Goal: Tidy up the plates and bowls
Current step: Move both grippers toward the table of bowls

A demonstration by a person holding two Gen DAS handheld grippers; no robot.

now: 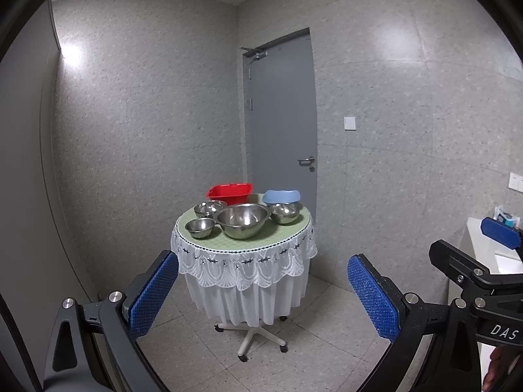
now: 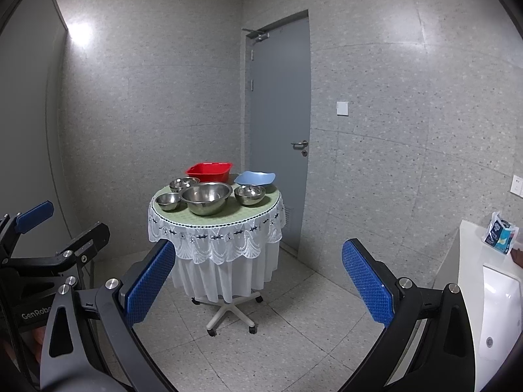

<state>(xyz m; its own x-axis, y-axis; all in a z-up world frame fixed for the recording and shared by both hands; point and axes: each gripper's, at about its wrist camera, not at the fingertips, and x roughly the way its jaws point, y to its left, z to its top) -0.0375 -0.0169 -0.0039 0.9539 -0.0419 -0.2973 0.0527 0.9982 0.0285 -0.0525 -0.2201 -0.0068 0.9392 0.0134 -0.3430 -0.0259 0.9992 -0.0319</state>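
Observation:
A small round table (image 1: 291,233) (image 2: 261,210) with a green top and white lace cloth stands some way ahead. On it are a large steel bowl (image 1: 243,220) (image 2: 206,197), three small steel bowls (image 1: 200,228) (image 1: 209,209) (image 1: 286,212), a red plastic basin (image 1: 230,192) (image 2: 209,170) and a blue bowl (image 1: 281,196) (image 2: 255,178). My left gripper (image 1: 263,269) is open and empty, well short of the table. My right gripper (image 2: 258,258) is open and empty, also short of the table. Each gripper shows at the edge of the other's view.
A grey door (image 1: 281,114) is behind the table. A white counter with a sink (image 2: 500,307) and a tissue packet (image 2: 500,233) is at the right. The table stands on a wheeled base (image 2: 228,313). Tiled floor lies between me and the table.

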